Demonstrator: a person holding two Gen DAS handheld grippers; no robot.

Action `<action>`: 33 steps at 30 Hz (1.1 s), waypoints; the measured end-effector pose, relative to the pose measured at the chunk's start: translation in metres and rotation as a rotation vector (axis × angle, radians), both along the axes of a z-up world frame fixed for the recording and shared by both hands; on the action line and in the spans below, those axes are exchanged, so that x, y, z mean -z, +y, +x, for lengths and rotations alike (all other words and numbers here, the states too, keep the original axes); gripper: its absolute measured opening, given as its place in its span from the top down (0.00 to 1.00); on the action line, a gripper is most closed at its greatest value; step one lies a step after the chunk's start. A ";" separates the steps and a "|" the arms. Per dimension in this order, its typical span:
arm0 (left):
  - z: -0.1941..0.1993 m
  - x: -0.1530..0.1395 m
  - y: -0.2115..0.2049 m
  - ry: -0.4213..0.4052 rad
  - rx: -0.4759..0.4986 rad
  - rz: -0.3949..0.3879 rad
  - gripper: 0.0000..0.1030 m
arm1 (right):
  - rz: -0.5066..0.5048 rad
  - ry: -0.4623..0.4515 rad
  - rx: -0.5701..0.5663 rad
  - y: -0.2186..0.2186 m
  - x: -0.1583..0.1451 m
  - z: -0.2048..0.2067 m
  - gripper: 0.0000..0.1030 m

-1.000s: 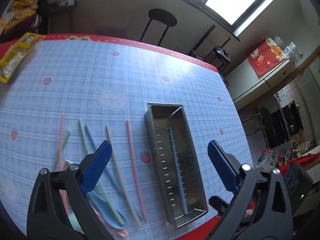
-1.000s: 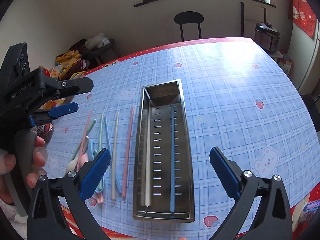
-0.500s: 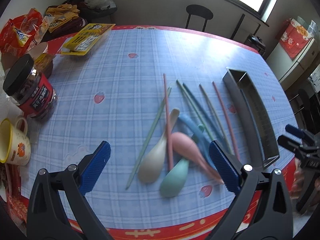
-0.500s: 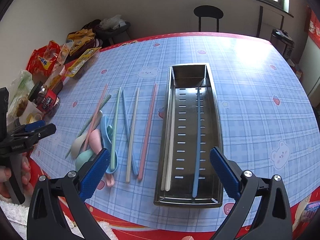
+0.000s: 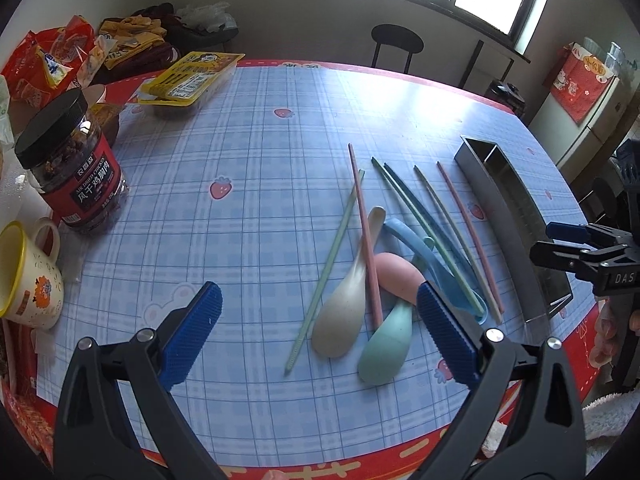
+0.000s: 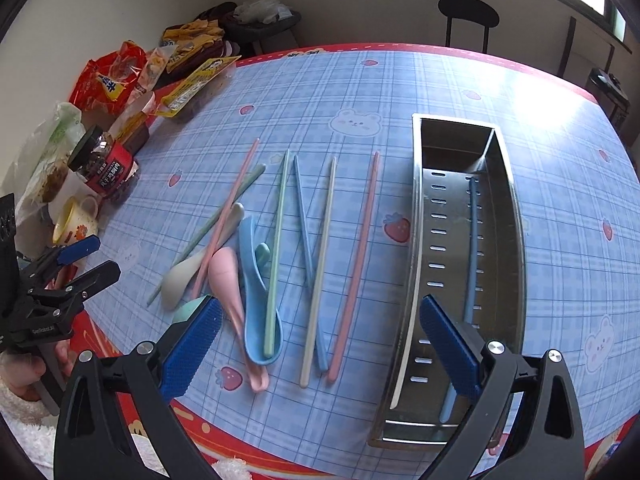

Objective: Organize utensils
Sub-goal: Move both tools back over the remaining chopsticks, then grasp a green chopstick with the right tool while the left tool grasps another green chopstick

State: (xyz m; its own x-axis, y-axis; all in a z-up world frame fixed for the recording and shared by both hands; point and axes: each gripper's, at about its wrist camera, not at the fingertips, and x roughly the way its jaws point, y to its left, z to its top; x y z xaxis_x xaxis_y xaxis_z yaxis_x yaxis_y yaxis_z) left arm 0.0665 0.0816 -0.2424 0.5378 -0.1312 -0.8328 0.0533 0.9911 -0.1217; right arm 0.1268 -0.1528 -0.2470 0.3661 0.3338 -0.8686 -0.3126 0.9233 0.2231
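Several pastel chopsticks (image 5: 464, 232) and a heap of spoons lie on the blue plaid tablecloth: a cream spoon (image 5: 344, 304), a pink spoon (image 5: 396, 276), a teal spoon (image 5: 386, 350) and a blue spoon (image 6: 256, 312). To their right stands a long steel tray (image 6: 456, 122) holding a blue chopstick (image 6: 473, 240) and a white one along its left wall. My left gripper (image 5: 320, 332) hangs open above the table's near edge, in front of the spoons. My right gripper (image 6: 320, 340) is open too, low over the chopstick ends and the tray's near end. Neither holds anything.
At the left of the table stand a black-lidded jar (image 5: 72, 168), a yellow mug (image 5: 28, 276) and snack packs (image 5: 192, 76). A black stool (image 5: 396, 40) stands beyond the far edge. Each wrist view shows the other gripper at its side, held by a hand.
The left gripper has swung away from over the tray to the left, now facing the spoons. The right gripper has shifted left and lower over the chopsticks. Both stayed open.
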 end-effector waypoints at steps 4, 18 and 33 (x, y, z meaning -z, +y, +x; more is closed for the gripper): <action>0.009 0.007 0.004 0.029 0.012 0.025 0.31 | -0.020 0.005 -0.060 0.018 0.007 0.010 0.34; 0.039 0.038 0.015 0.106 0.084 -0.043 0.76 | -0.013 0.128 -0.121 0.065 0.053 0.044 0.86; 0.058 0.058 0.003 0.167 0.132 -0.084 0.81 | 0.002 0.172 -0.051 0.057 0.067 0.049 0.93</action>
State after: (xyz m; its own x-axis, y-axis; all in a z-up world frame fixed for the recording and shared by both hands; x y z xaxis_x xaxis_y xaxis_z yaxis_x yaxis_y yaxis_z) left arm 0.1248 0.0846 -0.3005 0.3668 -0.2637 -0.8921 0.1536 0.9630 -0.2215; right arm 0.1758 -0.0961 -0.3142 0.1943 0.3505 -0.9162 -0.3164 0.9065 0.2797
